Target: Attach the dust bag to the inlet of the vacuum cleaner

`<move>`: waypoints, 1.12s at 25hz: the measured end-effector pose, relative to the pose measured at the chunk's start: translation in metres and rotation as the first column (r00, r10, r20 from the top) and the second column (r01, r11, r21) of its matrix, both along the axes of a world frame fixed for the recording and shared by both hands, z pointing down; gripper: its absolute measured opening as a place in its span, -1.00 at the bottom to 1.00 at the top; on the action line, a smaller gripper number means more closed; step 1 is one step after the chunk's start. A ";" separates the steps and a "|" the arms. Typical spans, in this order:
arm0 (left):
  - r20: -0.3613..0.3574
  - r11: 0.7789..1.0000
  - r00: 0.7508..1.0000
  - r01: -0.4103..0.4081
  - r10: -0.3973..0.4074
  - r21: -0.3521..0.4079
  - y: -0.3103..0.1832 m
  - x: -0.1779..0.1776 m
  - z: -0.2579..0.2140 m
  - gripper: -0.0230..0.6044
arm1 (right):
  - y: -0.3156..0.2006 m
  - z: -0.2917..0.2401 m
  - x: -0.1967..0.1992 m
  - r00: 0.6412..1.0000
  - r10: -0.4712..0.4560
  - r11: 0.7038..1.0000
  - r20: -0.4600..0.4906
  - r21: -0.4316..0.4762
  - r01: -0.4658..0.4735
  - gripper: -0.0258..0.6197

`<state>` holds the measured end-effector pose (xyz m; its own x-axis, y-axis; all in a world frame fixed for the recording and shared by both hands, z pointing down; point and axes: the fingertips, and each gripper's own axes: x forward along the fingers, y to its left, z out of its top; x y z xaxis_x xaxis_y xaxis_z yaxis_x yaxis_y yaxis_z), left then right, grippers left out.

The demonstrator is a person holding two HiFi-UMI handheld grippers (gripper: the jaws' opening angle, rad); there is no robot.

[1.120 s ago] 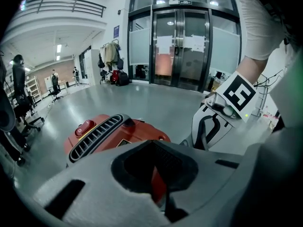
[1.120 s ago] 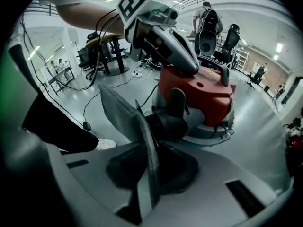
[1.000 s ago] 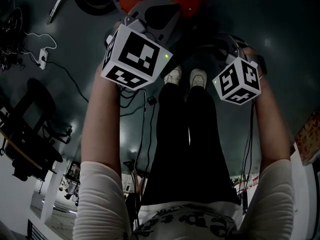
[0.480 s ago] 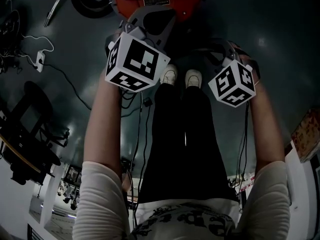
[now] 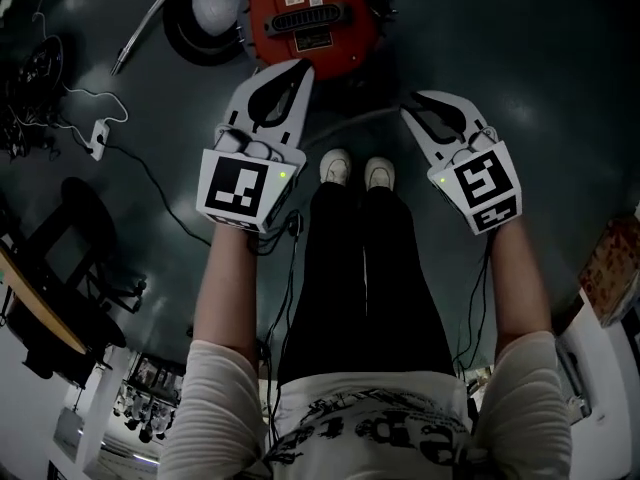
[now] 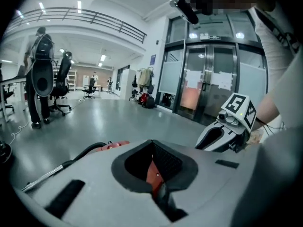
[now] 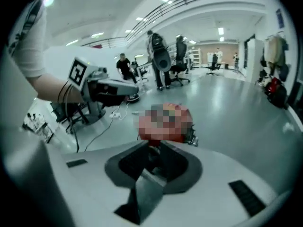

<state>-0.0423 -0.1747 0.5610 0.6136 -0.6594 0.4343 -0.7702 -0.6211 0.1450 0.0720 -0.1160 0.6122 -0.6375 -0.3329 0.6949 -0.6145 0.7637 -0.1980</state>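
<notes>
The red vacuum cleaner (image 5: 312,13) stands on the dark floor ahead of the person's white shoes (image 5: 350,168). Its top faces up, showing a black grille and a label. Whether its bag compartment is open cannot be told, and no dust bag can be made out in any view. Just left of it lies a round black part with a pale centre (image 5: 205,13). A metal wand (image 5: 145,23) runs away from that part to the left. Further left, a white plug block (image 5: 98,136) and its cable lie on the floor, with a black chair (image 5: 60,248) nearer the person.

The left gripper (image 5: 292,73) points at the vacuum's near edge, close above it in the head view. Its jaws are pressed together with nothing between them, and its own view shows only a sliver of red past them. The right gripper (image 5: 422,113) is held off to the vacuum's right, apart from it. Its jaws are likewise clenched and empty.

Half a second ago both marker cubes faced the head camera and hid the jaws. Now both grippers have tipped forward, so the jaws stretch out ahead of the cubes. More of the vacuum's top also shows than before.
</notes>
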 end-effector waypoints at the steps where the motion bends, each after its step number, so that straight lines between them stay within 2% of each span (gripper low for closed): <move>1: -0.016 1.000 1.000 0.024 -0.024 0.007 0.003 -0.003 -0.016 -0.91 | -0.006 -0.019 0.004 0.997 0.069 0.997 0.027 0.020 -0.069 -0.68; 3: -0.058 0.996 0.995 0.087 -0.086 0.027 0.007 -0.006 -0.055 -0.91 | -0.016 -0.057 0.013 0.980 0.187 0.979 0.068 0.067 -0.192 -0.86; 5: -0.103 0.986 0.983 0.160 -0.154 0.053 0.009 -0.009 -0.099 -0.91 | -0.022 -0.096 0.018 0.961 0.256 0.957 0.106 0.115 -0.267 -0.91; 8: -0.110 0.972 0.972 0.217 -0.207 0.086 0.019 -0.014 -0.162 -0.92 | -0.024 -0.161 0.021 0.938 0.311 0.925 0.154 0.178 -0.336 -0.91; 11: -0.120 0.963 0.968 0.237 -0.222 0.126 0.038 -0.019 -0.224 -0.91 | -0.017 -0.232 0.025 0.919 0.341 0.897 0.197 0.224 -0.381 -0.91; 15: -0.165 0.946 0.961 0.253 -0.222 0.204 0.059 -0.018 -0.307 -0.91 | -0.007 -0.318 0.030 0.910 0.329 0.876 0.253 0.278 -0.394 -0.91; 19: -0.191 0.928 0.954 0.275 -0.231 0.253 0.105 -0.022 -0.370 -0.91 | 0.029 -0.384 0.029 0.919 0.292 0.856 0.264 0.355 -0.375 -0.91; 24: -0.170 0.905 0.951 0.301 -0.259 0.300 0.154 -0.025 -0.405 -0.91 | 0.068 -0.429 0.036 0.937 0.247 0.791 0.246 0.507 -0.342 -0.91; 28: -0.223 0.874 0.916 0.388 -0.333 0.293 0.188 -0.038 -0.422 -0.91 | 0.098 -0.445 0.038 0.938 0.219 0.790 0.269 0.515 -0.332 -0.91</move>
